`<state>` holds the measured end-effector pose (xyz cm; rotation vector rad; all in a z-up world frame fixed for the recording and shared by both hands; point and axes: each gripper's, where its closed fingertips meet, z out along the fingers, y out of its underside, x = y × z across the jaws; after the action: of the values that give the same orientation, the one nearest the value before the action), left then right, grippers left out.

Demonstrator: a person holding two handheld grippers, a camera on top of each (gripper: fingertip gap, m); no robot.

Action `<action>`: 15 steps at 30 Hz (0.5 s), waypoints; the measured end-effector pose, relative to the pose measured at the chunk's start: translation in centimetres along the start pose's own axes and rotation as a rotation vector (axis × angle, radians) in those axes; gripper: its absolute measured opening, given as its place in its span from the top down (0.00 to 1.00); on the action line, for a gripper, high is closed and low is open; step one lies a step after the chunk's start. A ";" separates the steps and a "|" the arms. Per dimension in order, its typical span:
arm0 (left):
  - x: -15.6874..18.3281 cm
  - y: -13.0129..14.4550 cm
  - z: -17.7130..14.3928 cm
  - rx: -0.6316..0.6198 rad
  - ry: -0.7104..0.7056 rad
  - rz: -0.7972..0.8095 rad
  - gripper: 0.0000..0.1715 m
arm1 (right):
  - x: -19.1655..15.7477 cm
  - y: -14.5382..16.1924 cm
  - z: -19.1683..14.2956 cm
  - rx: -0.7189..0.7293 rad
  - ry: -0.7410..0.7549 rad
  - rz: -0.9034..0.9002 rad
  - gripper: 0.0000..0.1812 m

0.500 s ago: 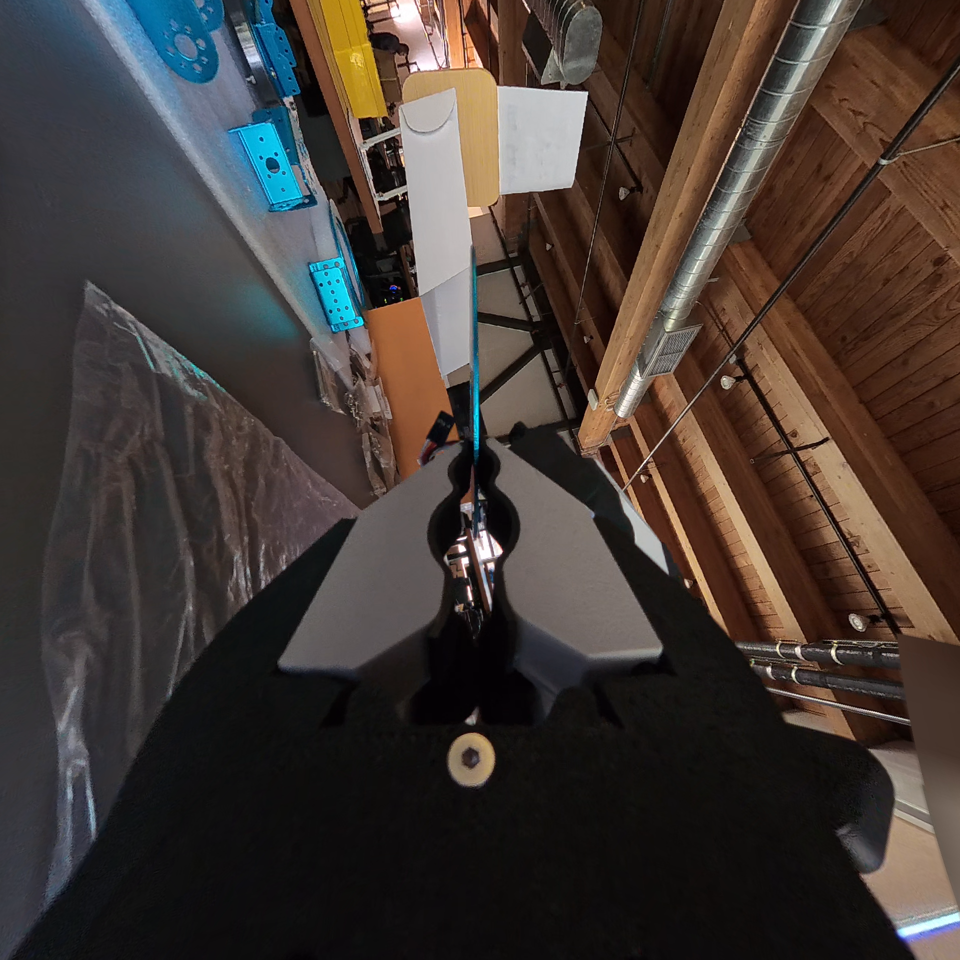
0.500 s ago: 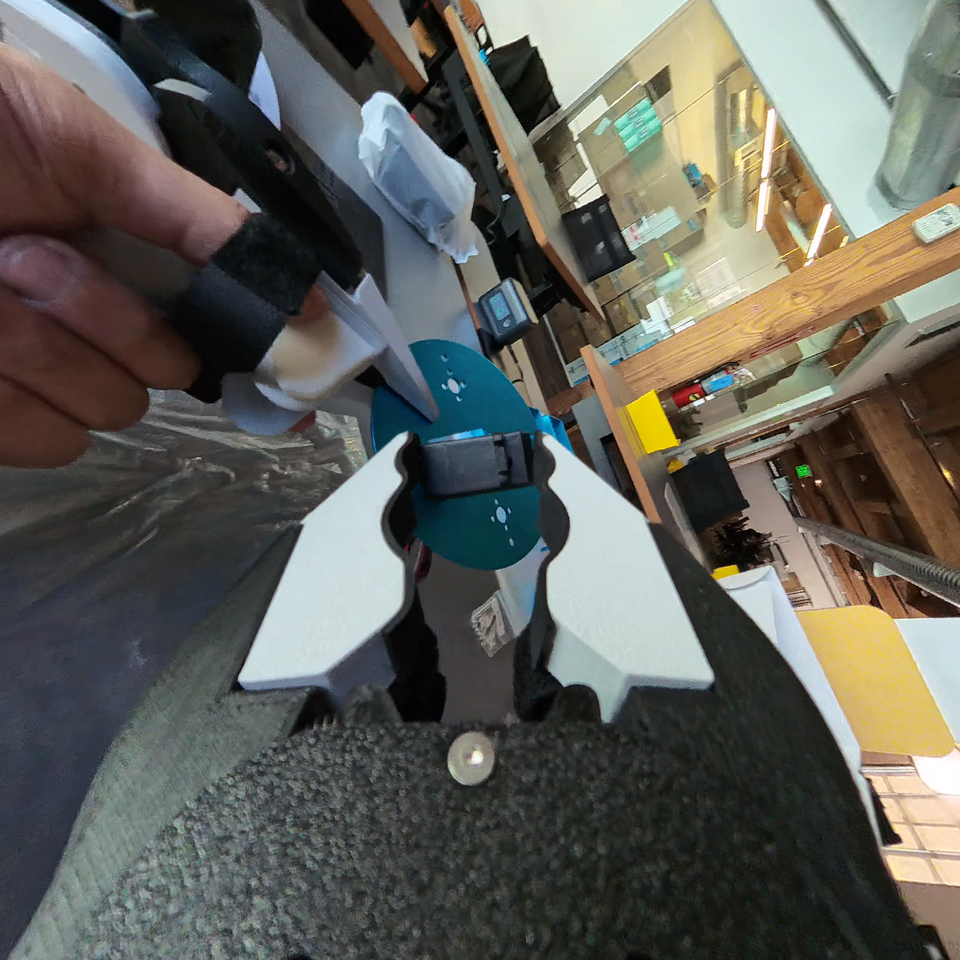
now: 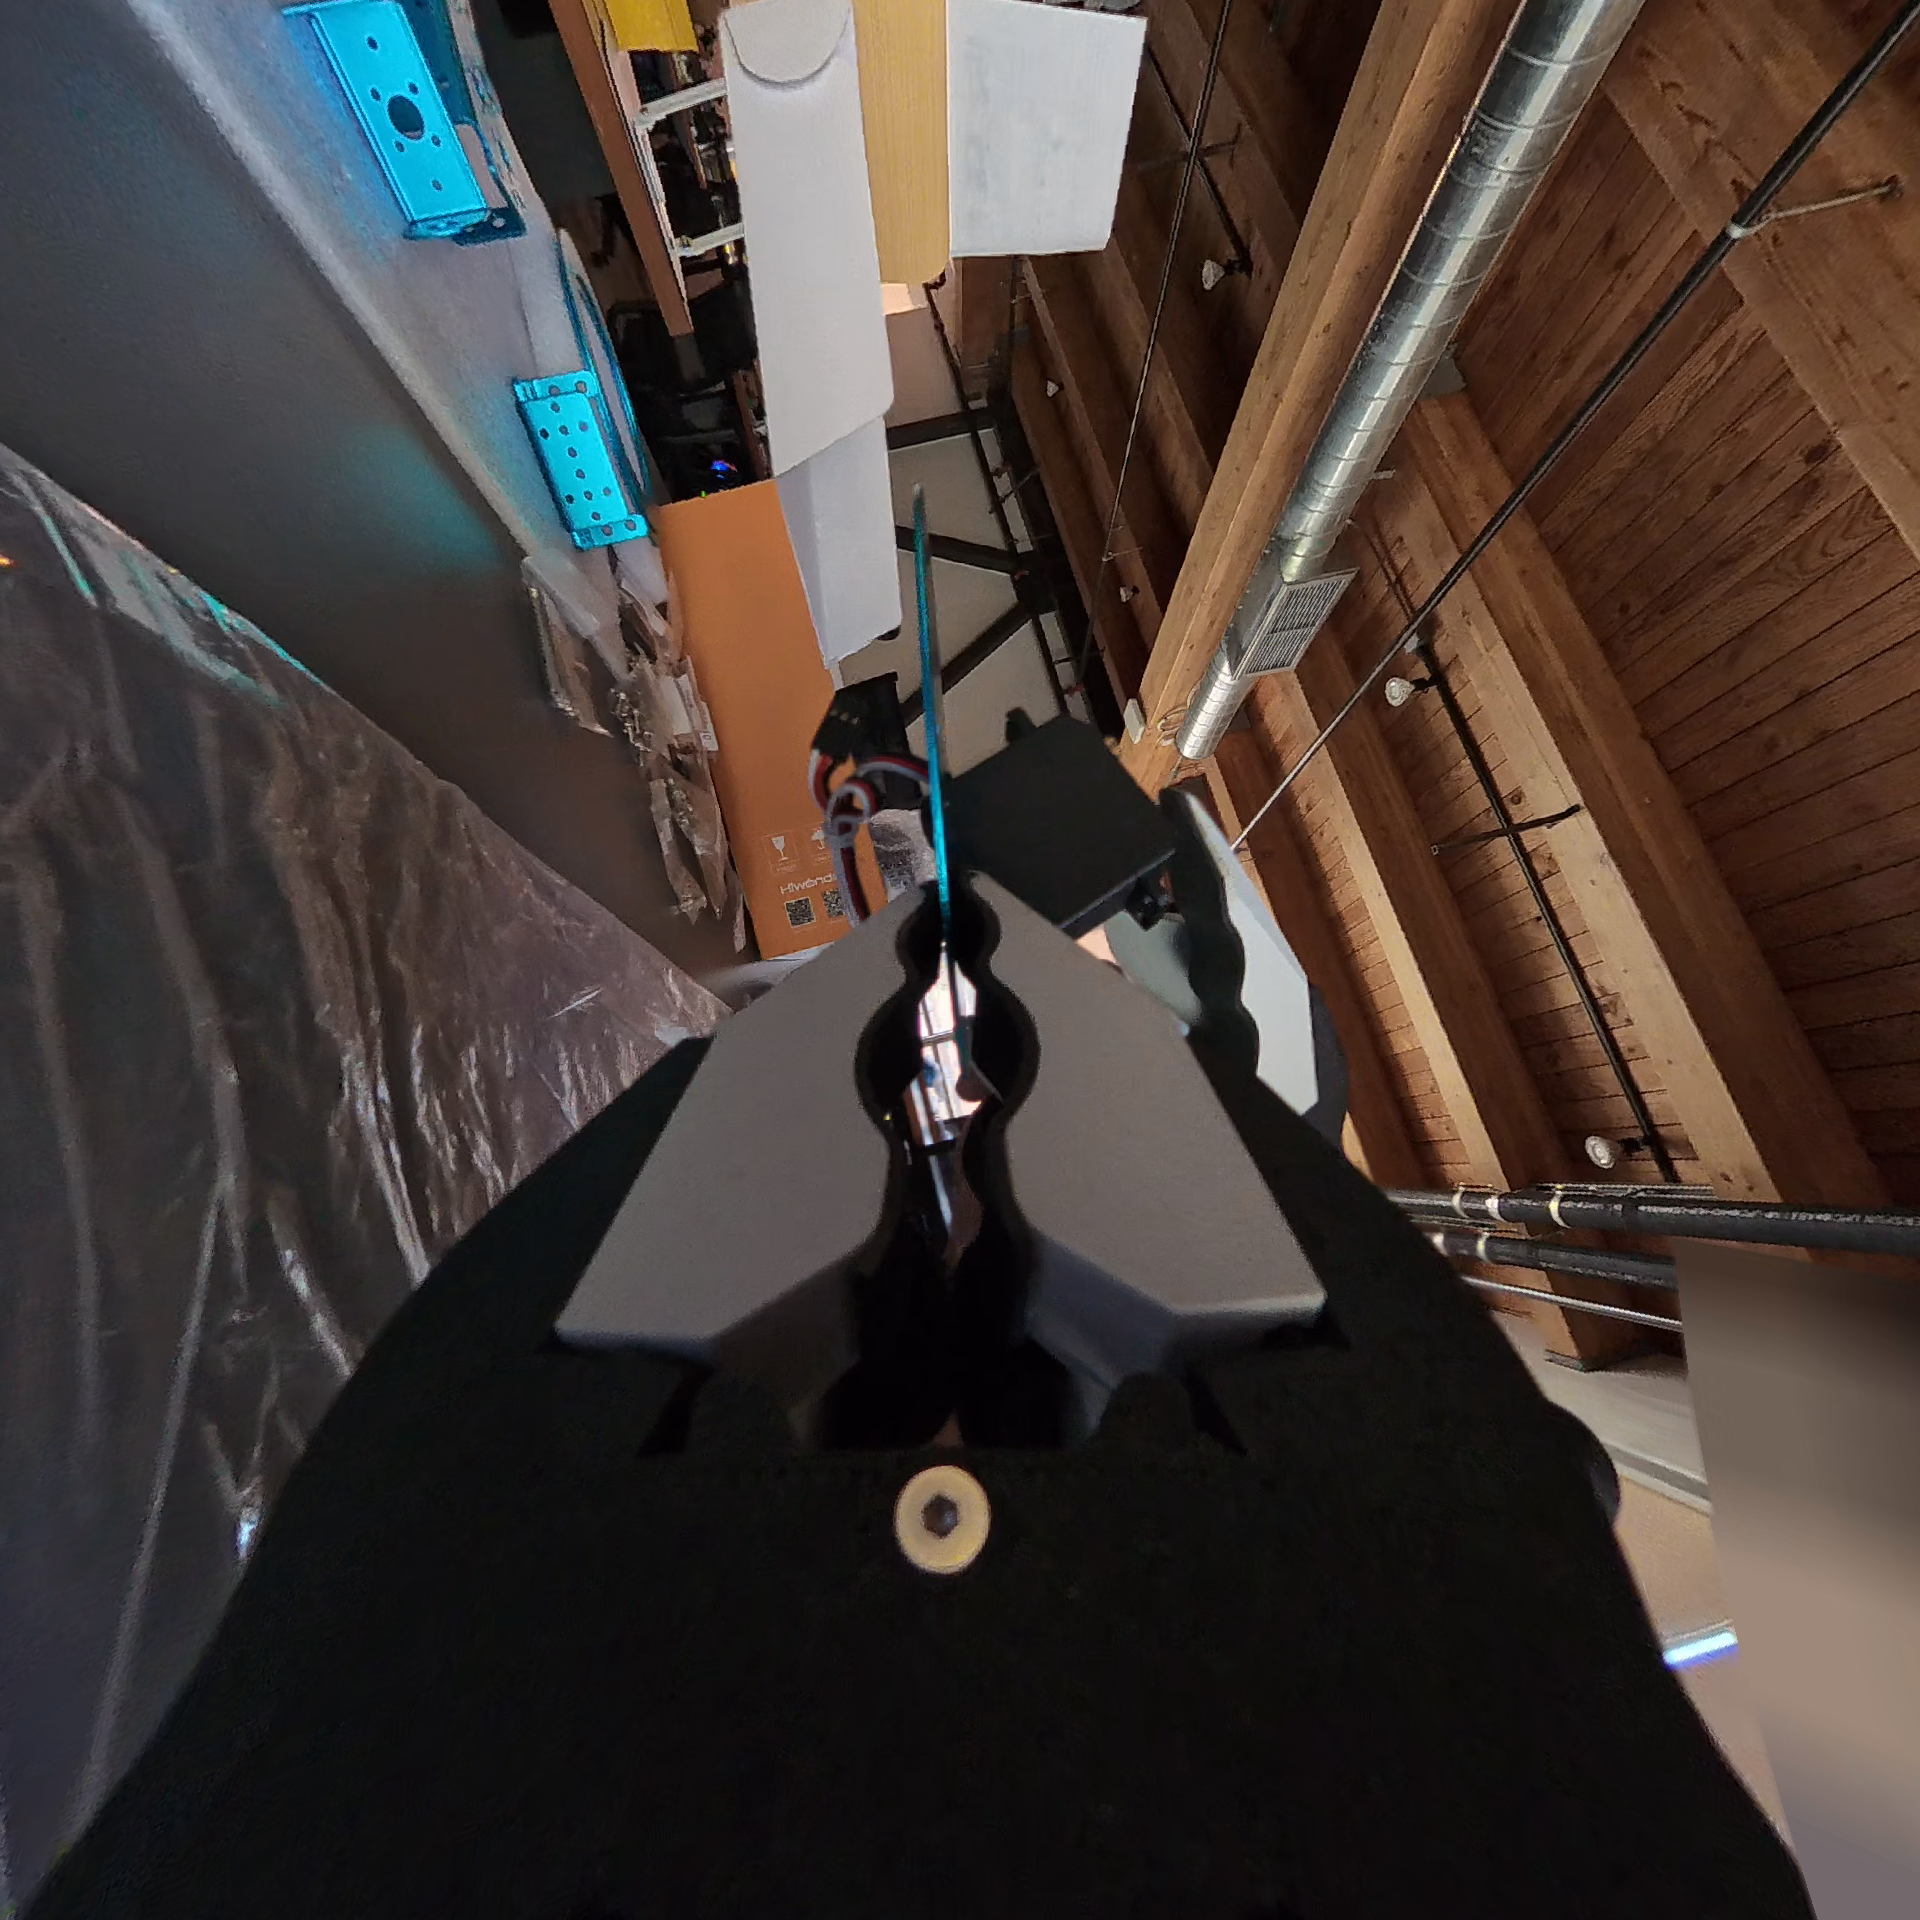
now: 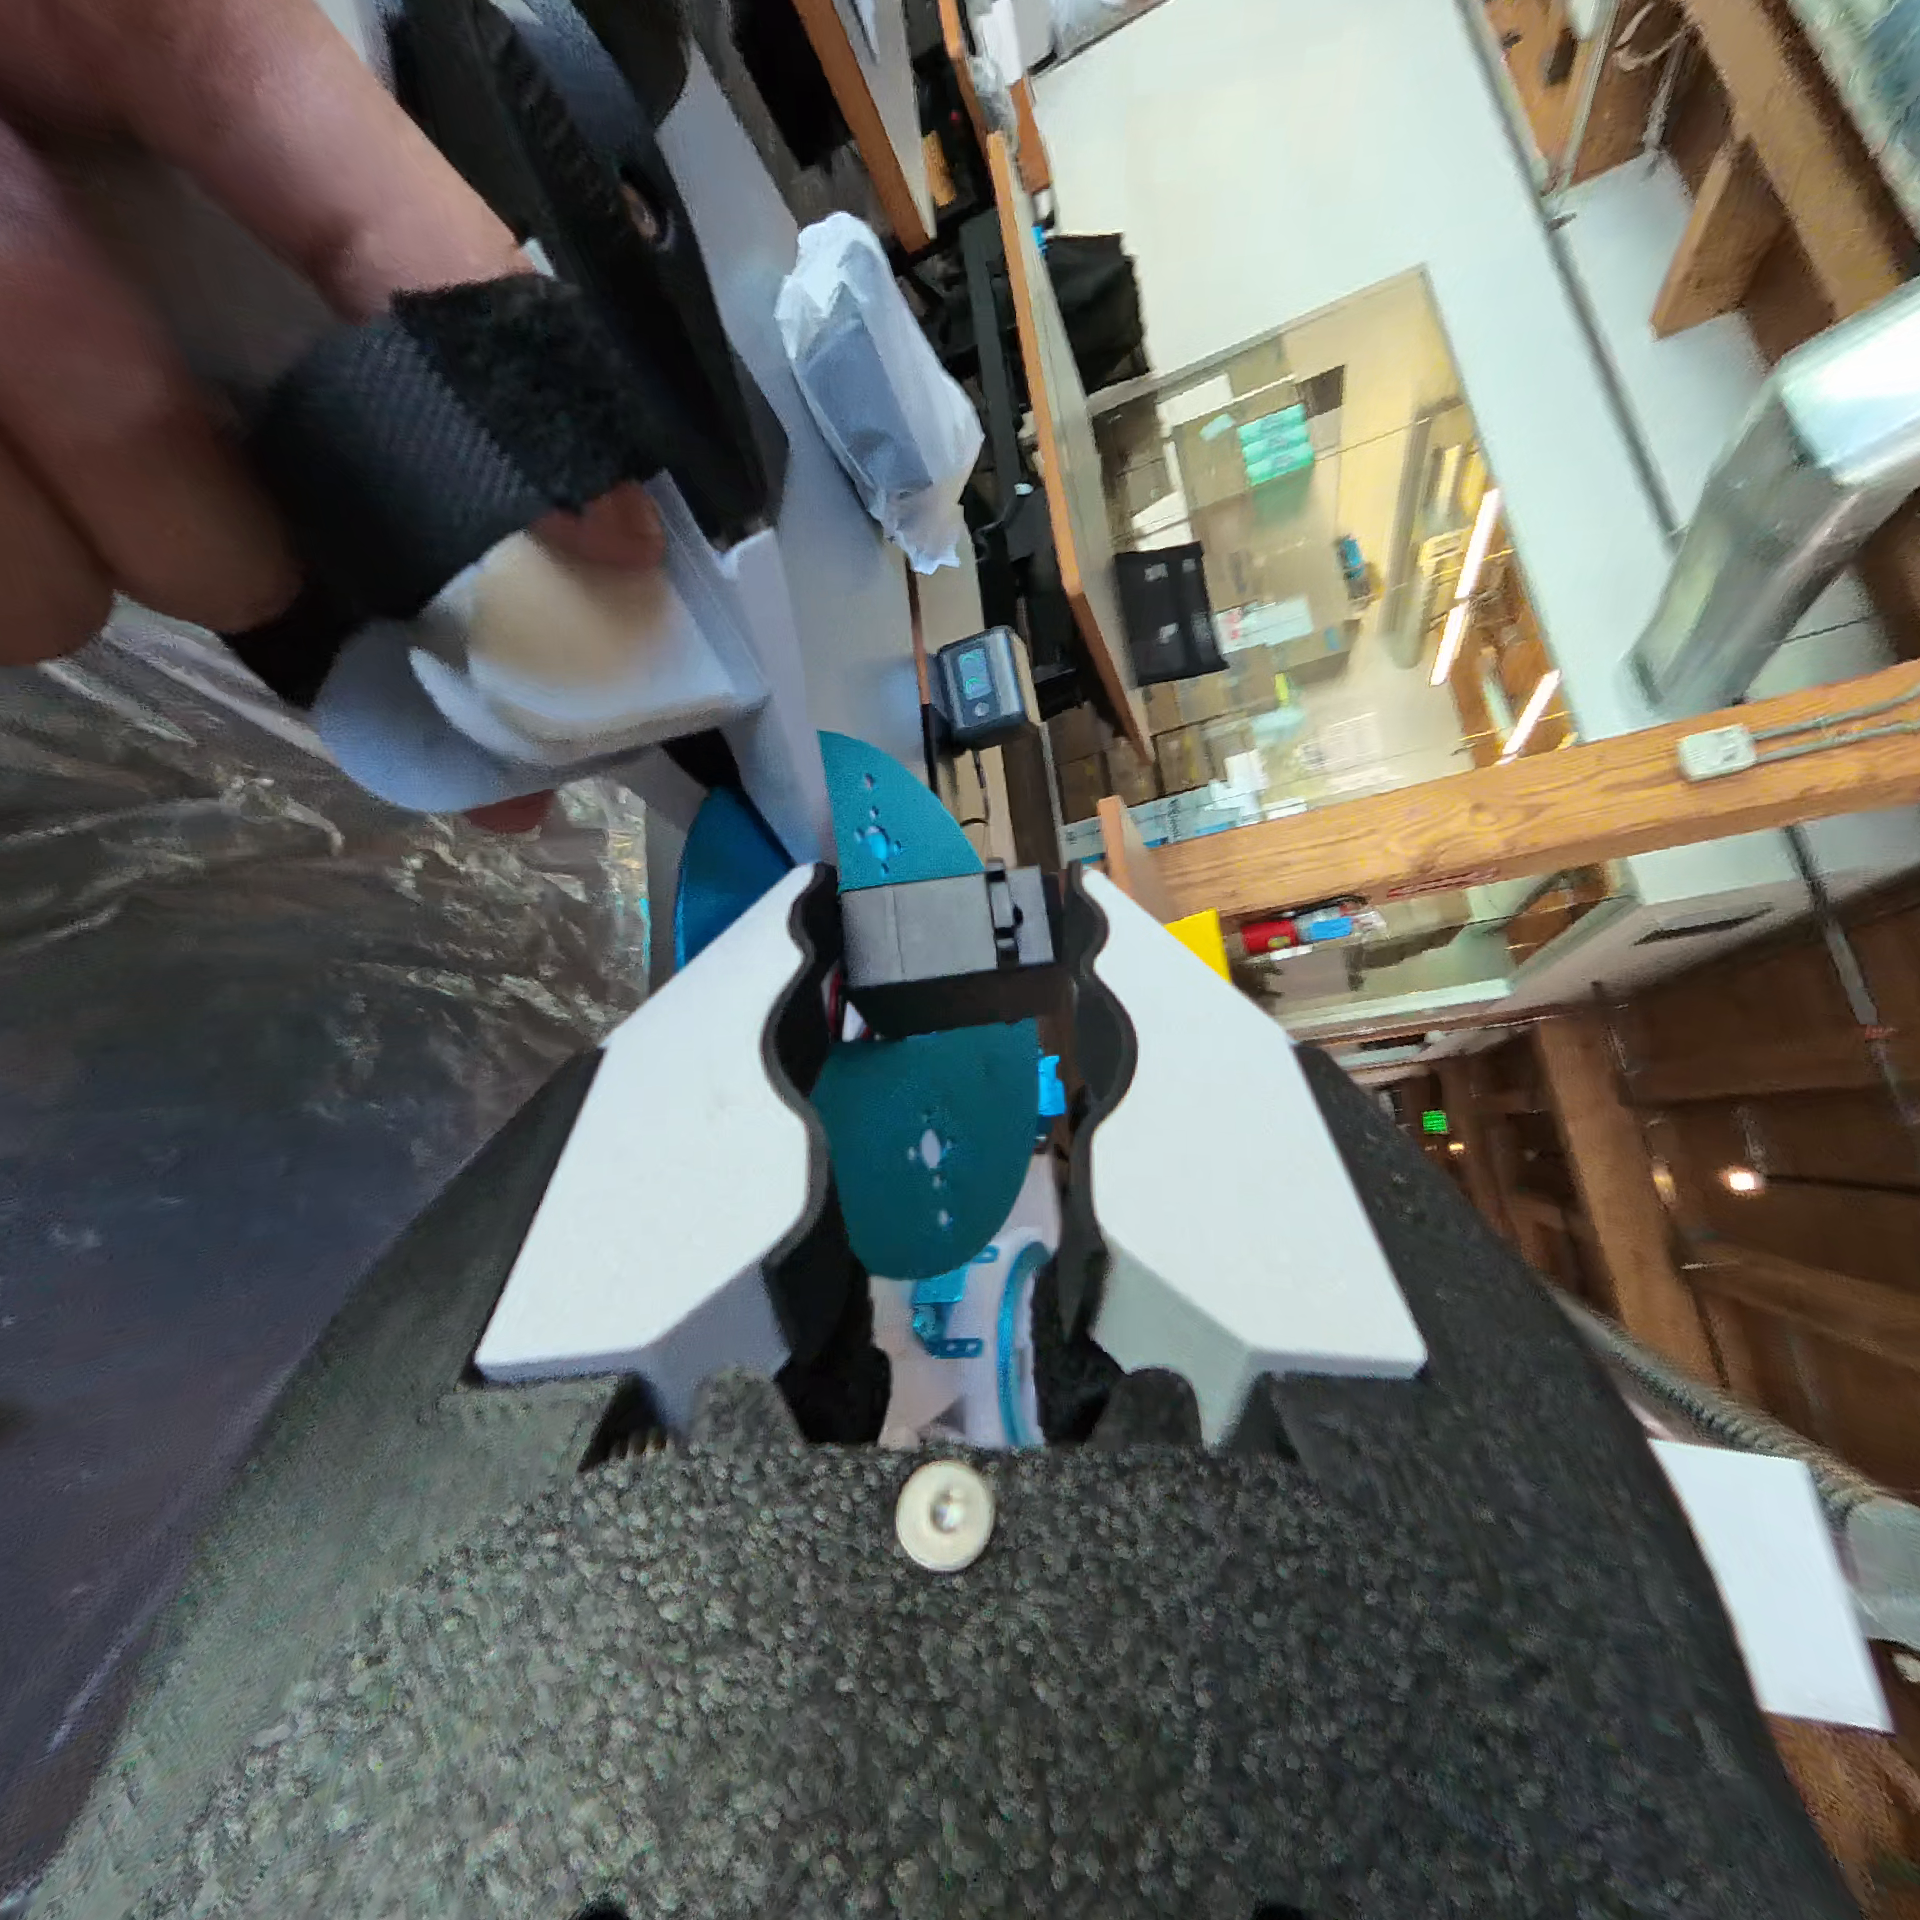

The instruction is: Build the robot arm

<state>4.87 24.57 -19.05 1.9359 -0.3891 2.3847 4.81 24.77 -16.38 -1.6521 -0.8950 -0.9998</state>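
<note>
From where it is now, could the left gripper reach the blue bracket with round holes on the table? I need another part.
Probably not yet: the left gripper is shut on the teal disc, so its jaws are occupied. The blue bracket lies uncovered beyond.

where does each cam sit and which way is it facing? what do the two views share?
Left wrist view: on the left gripper, rolled sideways, facing wooden ceiling and bench; it pinches a thin teal disc edge-on; the right gripper's fingers show beyond.
Right wrist view: on the right gripper, facing along the benches; it clamps a black servo block against the disc's face; a hand holding the left gripper shows upper left.
Shared: disc, servo, plastic sheet.
</note>
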 end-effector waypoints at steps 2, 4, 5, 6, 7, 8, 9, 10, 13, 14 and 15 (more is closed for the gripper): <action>0.0 -0.4 -0.3 0.007 0.014 -0.017 1.00 | -0.8 0.2 0.0 -0.009 -0.082 0.100 0.76; -0.2 -0.5 -0.4 0.010 0.008 -0.016 1.00 | -0.9 0.3 -0.1 -0.009 -0.119 0.224 0.77; -0.4 -0.4 -0.4 0.009 0.009 -0.024 1.00 | -0.9 0.4 -0.1 -0.011 -0.142 0.276 0.77; -0.7 -0.4 -0.4 0.005 0.006 -0.020 1.00 | -1.0 0.3 -0.2 -0.008 -0.166 0.329 0.78; -0.9 -0.3 -0.4 0.002 -0.003 -0.008 1.00 | -1.1 0.2 -0.3 0.000 -0.189 0.385 0.83; -1.1 -0.2 -0.4 0.004 -0.006 -0.002 1.00 | -1.1 0.1 -0.4 0.013 -0.208 0.438 0.85; -1.1 -0.1 -0.3 0.000 0.001 -0.001 1.00 | -1.0 0.1 -0.5 0.014 -0.213 0.473 0.87; -1.0 0.0 -0.2 -0.009 0.010 0.001 1.00 | -0.9 0.3 -0.5 0.006 -0.213 0.494 0.86; -1.0 0.0 -0.2 -0.005 -0.007 0.038 1.00 | -1.3 0.4 -0.8 -0.006 -0.240 0.562 0.80; -1.0 -0.1 -0.3 0.002 -0.016 0.053 1.00 | -1.4 0.3 -1.0 -0.008 -0.259 0.595 0.77; -1.0 -0.3 -0.4 0.011 -0.021 0.070 1.00 | -1.3 0.2 -1.2 -0.009 -0.276 0.637 0.76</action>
<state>4.80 25.08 -19.98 1.9858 -0.4533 2.4150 4.22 23.44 -17.46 -1.9337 -0.4711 -0.3453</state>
